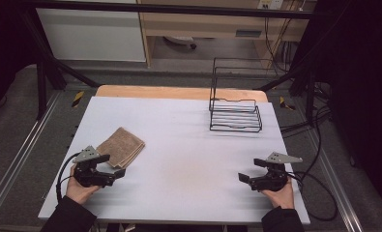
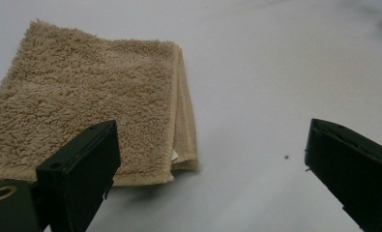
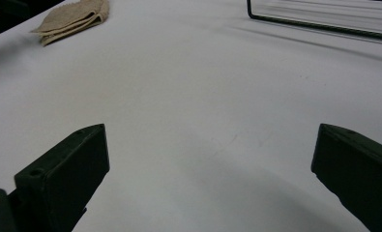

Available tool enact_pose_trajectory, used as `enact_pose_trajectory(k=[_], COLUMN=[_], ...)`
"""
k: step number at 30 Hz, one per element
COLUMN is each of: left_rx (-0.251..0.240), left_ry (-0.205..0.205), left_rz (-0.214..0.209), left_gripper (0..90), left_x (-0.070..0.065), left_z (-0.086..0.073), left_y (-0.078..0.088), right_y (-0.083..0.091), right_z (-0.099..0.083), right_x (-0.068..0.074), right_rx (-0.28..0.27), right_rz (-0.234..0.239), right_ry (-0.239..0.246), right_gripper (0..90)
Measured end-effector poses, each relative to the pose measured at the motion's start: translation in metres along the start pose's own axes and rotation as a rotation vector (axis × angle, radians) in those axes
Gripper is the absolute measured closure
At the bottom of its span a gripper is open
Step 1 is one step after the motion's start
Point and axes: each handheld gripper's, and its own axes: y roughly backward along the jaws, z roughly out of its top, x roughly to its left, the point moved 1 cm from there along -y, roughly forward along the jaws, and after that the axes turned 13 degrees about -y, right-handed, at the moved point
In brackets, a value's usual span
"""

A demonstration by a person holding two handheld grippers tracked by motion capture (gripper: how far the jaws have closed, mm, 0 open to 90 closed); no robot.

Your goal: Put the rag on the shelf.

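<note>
Left gripper (image 1: 112, 166): near edge of the white table (image 1: 188, 145), jaws spread wide, nothing between them, pointed at the towel. Right gripper (image 1: 251, 170): near edge on the opposite side, jaws likewise wide apart over bare tabletop. Folded tan towel (image 1: 121, 146): lying flat just beyond the left gripper (terry pile, folded edge toward the table's middle). Black wire rack (image 1: 235, 115): far right of the table, standing empty.
</note>
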Motion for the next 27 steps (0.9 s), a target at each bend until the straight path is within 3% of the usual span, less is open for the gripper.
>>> enact_pose_trajectory(k=[17,27], left_rx=[0.028,0.102], left_ry=[0.024,0.023], left_rz=[0.038,0.070], left_gripper=[9.2,18.0], left_x=[-0.005,-0.003], left_z=[0.013,0.041], left_y=[-0.008,-0.037], right_y=[-0.001,-0.003], right_z=[-0.001,-0.001], right_x=[0.001,0.000], right_rx=[0.002,0.014], right_rz=[-0.026,-0.034], right_ry=[-0.007,0.000], right_gripper=[0.5,0.5])
